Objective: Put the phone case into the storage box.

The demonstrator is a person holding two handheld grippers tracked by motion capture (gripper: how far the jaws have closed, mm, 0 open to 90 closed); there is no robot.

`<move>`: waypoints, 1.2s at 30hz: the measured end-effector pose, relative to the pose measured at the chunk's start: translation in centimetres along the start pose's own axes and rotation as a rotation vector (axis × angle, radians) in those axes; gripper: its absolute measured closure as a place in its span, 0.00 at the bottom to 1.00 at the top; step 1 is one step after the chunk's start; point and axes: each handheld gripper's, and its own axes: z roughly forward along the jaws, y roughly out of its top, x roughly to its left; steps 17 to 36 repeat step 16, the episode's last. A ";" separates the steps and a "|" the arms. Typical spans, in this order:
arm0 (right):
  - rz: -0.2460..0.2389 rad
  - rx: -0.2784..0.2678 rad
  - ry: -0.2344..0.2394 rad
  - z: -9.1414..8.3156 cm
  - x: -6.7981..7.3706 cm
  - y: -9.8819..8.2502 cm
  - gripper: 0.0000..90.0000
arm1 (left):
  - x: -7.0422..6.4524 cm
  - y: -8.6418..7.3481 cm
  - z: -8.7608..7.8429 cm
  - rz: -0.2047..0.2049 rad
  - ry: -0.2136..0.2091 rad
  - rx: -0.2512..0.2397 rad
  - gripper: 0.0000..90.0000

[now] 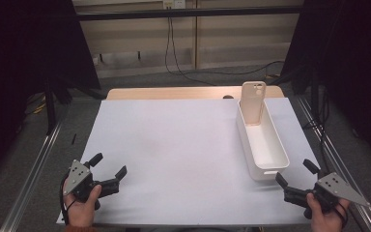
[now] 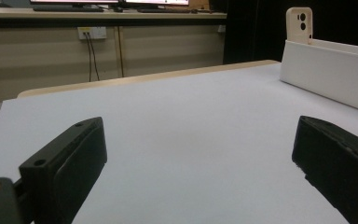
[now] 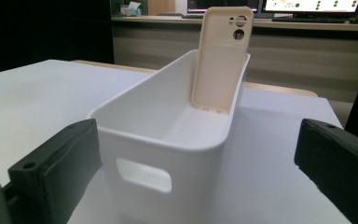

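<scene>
Right now both grippers rest low at the near edge of the table [image 1: 174, 145], which is covered by a white sheet. At the near left corner, the left gripper [image 1: 109, 168] sits in the person's left hand [image 1: 81, 205] with its jaws spread wide and nothing between them; in the left gripper view they frame only bare white surface. At the near right corner, the right gripper [image 1: 297, 173], held by the right hand [image 1: 322, 215], also has its jaws wide apart and empty, pointing toward the near end of the white bin [image 1: 265, 145]. That long, narrow bin lies along the right edge of the table, running from near to far, with a handle slot in its near wall. Inside it, a beige phone case [image 1: 253, 102] stands upright, leaning against the bin's far end, its camera cutouts at the top.
</scene>
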 end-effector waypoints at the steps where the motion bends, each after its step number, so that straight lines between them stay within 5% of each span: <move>1: -0.001 0.004 0.004 -0.1 0.1 -0.2 0.00 | 0.0 0.0 -0.1 0.001 -0.002 0.000 0.03; 36: -0.001 -0.011 0.017 0.1 -0.1 -0.8 0.00 | -0.3 0.0 -0.3 0.005 0.007 0.012 0.03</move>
